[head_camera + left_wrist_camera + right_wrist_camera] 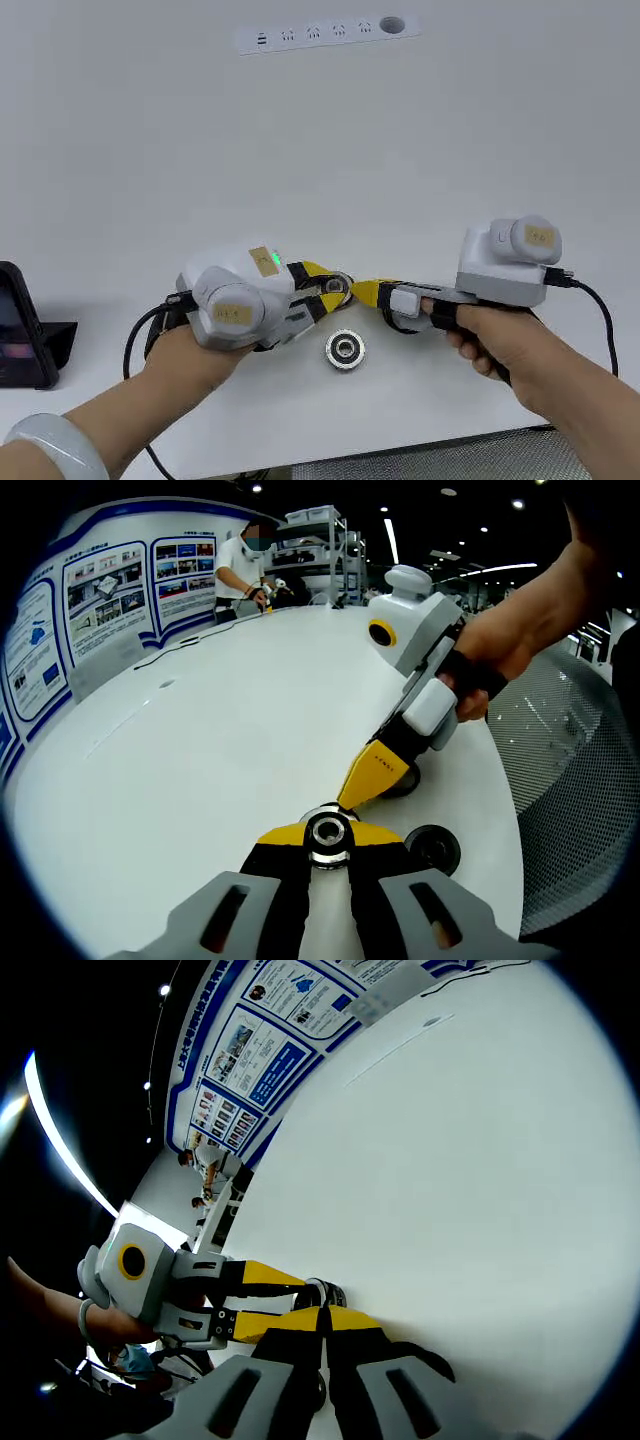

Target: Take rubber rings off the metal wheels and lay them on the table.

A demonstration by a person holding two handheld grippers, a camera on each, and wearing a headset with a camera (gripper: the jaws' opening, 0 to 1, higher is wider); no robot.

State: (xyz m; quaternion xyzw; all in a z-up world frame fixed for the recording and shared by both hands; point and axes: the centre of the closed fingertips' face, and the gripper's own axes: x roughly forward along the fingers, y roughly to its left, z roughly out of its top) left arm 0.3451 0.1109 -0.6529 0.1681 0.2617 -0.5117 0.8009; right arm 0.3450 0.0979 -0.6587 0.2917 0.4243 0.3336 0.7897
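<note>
Grippers meet tip to tip over the near edge of the white table [320, 150]. The left gripper [326, 291], in the left hand [190, 355], has its yellow jaws clamped from both sides on a small metal wheel [328, 832], which is held up off the table surface. The wheel's hub faces the left gripper view and its rim looks bare metal there. The right gripper [364, 292], in the right hand [500, 335], comes in from the right with its jaws drawn together to a narrow wedge, tips against the held wheel's rim. Can't tell whether it pinches any rubber there. A second wheel [345, 350] lies flat on the table just in front of the two grippers, apart from both, with a black rubber ring around it. A dark ring-like thing [408, 782] lies on the table under the right gripper's jaws; can't tell if it is a loose ring or another wheel. Elsewhere, a white power strip [325, 32] lies at the far side of the table. A dark device [18, 330] stands on a prop at the left edge. A pale bracelet [55, 445] sits on the left wrist.
</note>
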